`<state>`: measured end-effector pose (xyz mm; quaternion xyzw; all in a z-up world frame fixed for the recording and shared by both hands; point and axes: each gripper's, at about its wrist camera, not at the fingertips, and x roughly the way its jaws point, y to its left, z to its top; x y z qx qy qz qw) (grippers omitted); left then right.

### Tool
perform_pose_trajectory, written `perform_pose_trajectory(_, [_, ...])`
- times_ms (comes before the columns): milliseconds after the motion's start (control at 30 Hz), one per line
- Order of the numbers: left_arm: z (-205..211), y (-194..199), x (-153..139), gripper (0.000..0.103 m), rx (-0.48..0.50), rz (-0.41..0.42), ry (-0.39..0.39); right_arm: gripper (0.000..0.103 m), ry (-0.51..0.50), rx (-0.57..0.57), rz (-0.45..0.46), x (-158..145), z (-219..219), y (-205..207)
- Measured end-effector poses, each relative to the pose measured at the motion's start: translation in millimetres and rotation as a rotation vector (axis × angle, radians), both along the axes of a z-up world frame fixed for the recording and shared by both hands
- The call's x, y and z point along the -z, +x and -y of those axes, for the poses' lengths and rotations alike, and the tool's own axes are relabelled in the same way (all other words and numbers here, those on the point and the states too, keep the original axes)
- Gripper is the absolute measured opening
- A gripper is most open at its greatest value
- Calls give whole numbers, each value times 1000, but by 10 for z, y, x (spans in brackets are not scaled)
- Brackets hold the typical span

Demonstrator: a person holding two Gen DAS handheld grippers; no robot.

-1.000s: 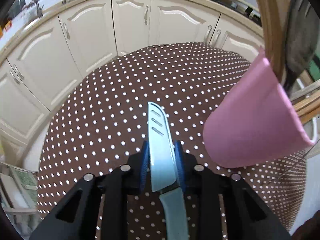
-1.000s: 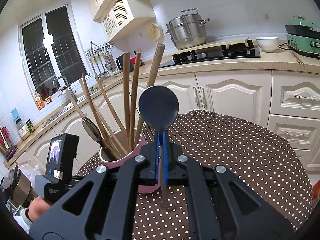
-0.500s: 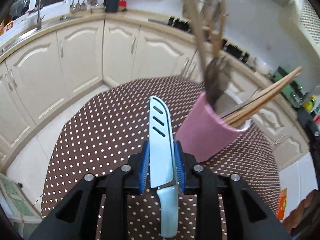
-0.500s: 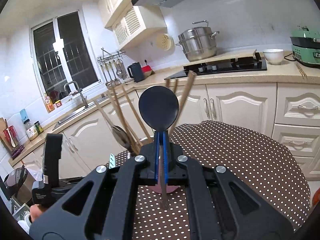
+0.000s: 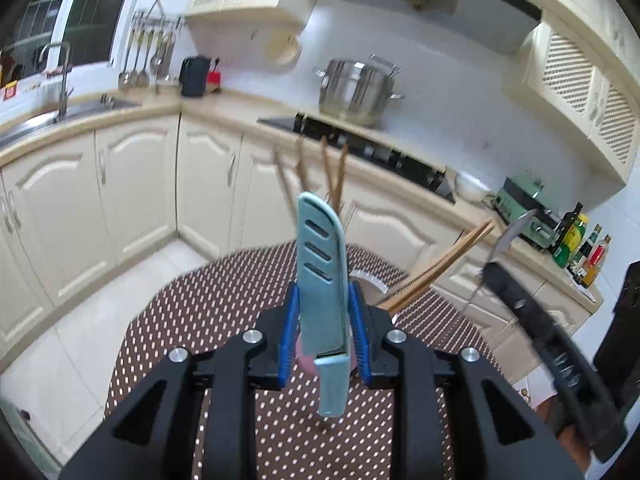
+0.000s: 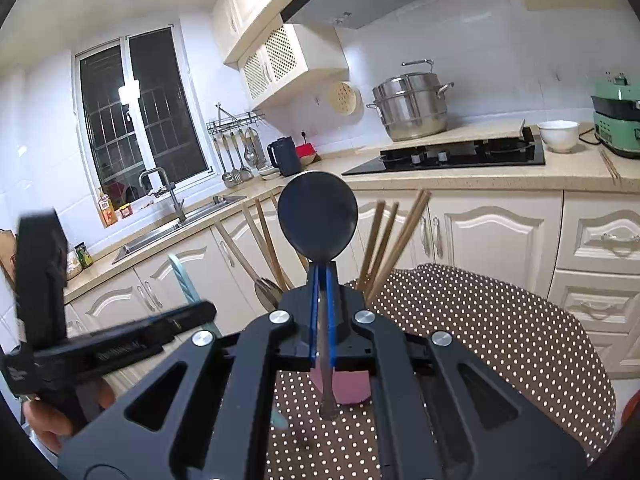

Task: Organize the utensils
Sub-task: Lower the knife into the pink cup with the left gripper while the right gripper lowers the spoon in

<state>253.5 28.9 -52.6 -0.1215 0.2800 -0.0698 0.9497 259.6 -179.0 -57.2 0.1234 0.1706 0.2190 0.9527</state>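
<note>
A round table (image 6: 500,320) in a brown, white-dotted cloth stands before cream kitchen cabinets (image 5: 132,184). The left gripper (image 5: 323,332) clamps a pale blue knife (image 5: 322,276) upright; the right gripper (image 6: 322,316) pinches a dark spoon (image 6: 318,216), both above the pink utensil cup (image 6: 348,388)

This is a kitchen in a home. Cream cupboards (image 6: 496,236) run under a long counter (image 6: 480,178). A big silver pot (image 6: 412,108) sits by a black stove (image 6: 448,156). A sink with a tap (image 6: 160,184) is under the window (image 6: 140,108). Ladles (image 6: 236,156) hang on the wall.
</note>
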Motion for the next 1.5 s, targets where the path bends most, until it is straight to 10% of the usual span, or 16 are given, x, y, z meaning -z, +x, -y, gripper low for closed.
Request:
perform_pose_trajectory(700, [359, 353, -421, 24, -9, 223, 27, 4, 51, 47, 108, -213, -58, 258])
perform_pose_trajectory(1500, [550, 679, 340, 24, 38, 27, 149, 4, 51, 36, 80, -49, -116, 318])
